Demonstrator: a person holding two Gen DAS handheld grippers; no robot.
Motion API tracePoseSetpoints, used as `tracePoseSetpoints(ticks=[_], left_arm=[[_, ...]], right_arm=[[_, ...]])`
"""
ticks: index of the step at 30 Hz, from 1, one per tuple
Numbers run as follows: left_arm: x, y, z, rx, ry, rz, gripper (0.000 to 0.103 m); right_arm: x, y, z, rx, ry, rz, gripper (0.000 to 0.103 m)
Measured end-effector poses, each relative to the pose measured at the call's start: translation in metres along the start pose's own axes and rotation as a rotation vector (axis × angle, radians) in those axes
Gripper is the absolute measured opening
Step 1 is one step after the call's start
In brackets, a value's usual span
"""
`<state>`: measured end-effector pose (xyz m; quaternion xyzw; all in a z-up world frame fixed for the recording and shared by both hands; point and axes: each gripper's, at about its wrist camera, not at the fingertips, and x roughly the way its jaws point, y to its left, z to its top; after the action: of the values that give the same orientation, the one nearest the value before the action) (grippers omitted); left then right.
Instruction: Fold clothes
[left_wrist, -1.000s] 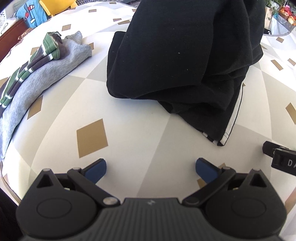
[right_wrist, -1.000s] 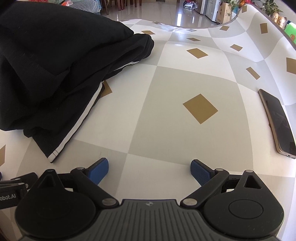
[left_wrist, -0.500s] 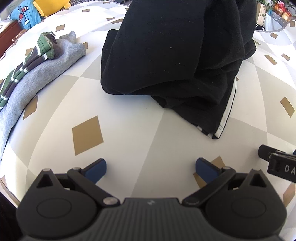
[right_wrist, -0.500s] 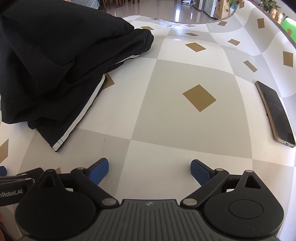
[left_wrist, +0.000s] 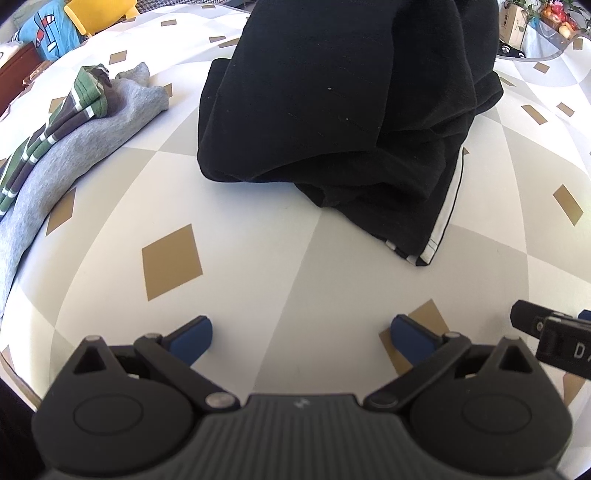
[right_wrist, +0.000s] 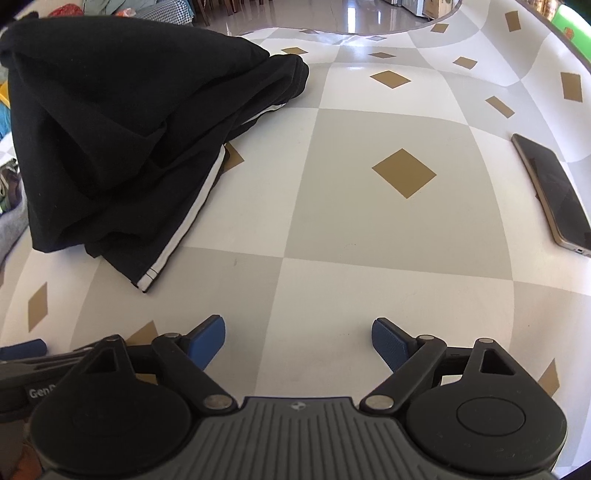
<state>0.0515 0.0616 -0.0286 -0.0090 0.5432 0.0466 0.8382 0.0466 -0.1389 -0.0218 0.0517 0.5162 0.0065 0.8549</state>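
A black garment (left_wrist: 340, 110) with a white side stripe lies bunched on the checked table; it fills the upper left of the right wrist view (right_wrist: 129, 140). Its striped hem corner (left_wrist: 424, 251) points toward me. My left gripper (left_wrist: 301, 338) hovers open over bare cloth-covered table, short of the garment, nothing between its blue pads. My right gripper (right_wrist: 298, 343) is also above bare table to the right of the hem (right_wrist: 147, 280); its jaws are closing with nothing between them. The right gripper's body (left_wrist: 554, 339) shows at the left view's right edge.
A folded grey garment (left_wrist: 74, 158) with a green striped one (left_wrist: 66, 118) on top lies at the left. A phone (right_wrist: 554, 192) lies near the table's right edge. Blue and yellow items (left_wrist: 55, 26) sit beyond the far left edge.
Both views have drawn back a little from the black garment, so its hem sits higher in frame. The right gripper's pads stand slightly closer together than before.
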Motion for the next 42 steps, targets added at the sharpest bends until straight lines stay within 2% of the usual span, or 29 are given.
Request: tracePoseSetpoints(ticks=[5,13,22,29,42], left_arm=[[-0.006,-0.008,-0.001,0.045,-0.015,0.046,0.103],[-0.016,-0.005,-0.001,0.033,-0.037,0.028,0.103],[-0.025,-0.007,0.000,0.028,-0.057,0.031,0.103],[-0.027,-0.007,0.001,0.026,-0.060,0.042,0.103],[-0.034,0.000,-0.005,0.008,-0.053,0.049,0.103]], right_arm=[[-0.004,0.003,0.003,0.004,-0.026,0.015,0.084],[-0.011,0.014,0.004,-0.063,-0.041,-0.038,0.084],[-0.017,0.019,0.004,-0.096,-0.068,-0.050,0.083],[-0.017,0.020,0.008,-0.103,-0.065,-0.023,0.079],[-0.025,0.025,0.006,-0.118,-0.086,0.002,0.079]])
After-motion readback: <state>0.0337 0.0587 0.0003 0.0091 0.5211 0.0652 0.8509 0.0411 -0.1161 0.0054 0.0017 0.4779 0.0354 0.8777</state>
